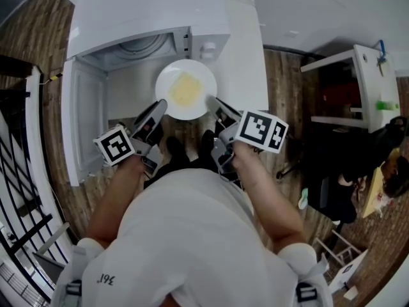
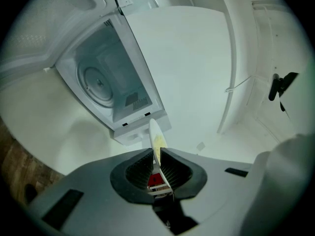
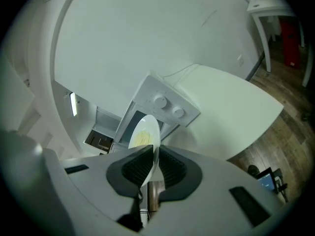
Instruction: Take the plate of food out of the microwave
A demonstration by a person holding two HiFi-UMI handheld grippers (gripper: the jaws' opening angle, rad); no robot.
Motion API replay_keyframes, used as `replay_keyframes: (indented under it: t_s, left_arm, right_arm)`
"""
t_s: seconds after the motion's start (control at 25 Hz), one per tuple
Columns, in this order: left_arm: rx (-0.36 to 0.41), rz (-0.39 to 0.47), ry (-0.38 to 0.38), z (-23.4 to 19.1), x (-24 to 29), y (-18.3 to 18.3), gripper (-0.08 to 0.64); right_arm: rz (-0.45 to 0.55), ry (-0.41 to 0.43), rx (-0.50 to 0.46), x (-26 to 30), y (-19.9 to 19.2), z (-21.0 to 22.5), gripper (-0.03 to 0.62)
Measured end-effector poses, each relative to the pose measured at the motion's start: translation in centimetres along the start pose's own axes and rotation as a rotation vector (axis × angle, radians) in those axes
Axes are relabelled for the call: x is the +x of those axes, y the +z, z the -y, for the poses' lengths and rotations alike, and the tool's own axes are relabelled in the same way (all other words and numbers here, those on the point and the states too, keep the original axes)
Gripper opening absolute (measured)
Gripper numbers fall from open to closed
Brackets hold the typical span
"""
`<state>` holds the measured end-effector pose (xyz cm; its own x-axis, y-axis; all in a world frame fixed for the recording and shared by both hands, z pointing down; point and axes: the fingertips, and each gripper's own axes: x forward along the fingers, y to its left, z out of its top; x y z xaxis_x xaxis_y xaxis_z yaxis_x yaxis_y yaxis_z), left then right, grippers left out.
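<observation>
a: where is the round white plate of yellow food (image 1: 167, 85)?
b: outside the open white microwave (image 1: 147, 11), just before its cavity. the left gripper (image 1: 160, 107) clamps its jaws on the left rim, the right gripper (image 1: 214, 102) on the right rim.

Open white microwave (image 1: 147, 18) on white table (image 1: 249, 62)

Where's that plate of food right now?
Head view, centre: the plate is out of the open microwave, just in front of it, gripped at its rim by the left gripper on one side and the right gripper on the other.
</observation>
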<state>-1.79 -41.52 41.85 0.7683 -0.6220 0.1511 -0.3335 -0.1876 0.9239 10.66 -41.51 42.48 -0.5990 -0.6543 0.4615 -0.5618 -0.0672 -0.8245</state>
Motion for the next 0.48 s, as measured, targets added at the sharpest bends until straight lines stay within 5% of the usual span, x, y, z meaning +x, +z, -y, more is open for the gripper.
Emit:
replay_keyframes:
  t_s: [0.48]
  left_arm:
    - [0.034, -0.092, -0.033, 2.5, 1.3, -2.3, 0.048]
  right_arm:
    - [0.087, -0.019, 0.026, -4.3, 0.6, 0.6, 0.035]
